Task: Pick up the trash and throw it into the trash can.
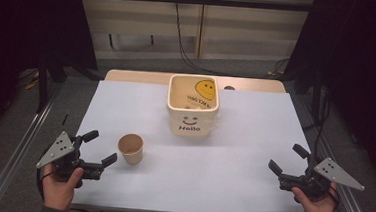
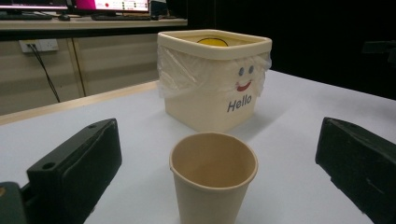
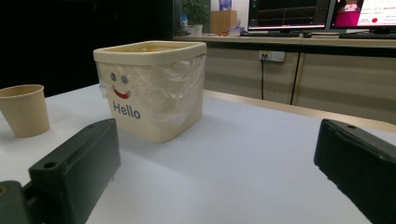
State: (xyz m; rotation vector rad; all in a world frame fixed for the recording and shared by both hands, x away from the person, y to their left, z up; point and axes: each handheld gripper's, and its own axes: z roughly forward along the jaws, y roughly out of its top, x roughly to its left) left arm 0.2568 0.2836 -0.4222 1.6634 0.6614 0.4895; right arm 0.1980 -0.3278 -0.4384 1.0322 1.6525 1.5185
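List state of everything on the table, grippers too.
paper cup: upright, empty, apart from the bin
bin: upright, open top, plastic liner inside
left gripper: open, jaws aimed at the cup, not touching it
right gripper: open, holding nothing

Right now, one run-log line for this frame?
left gripper: open, aimed at paper cup, no contact | right gripper: open, empty | cup: upright, empty | bin: lined, behind cup
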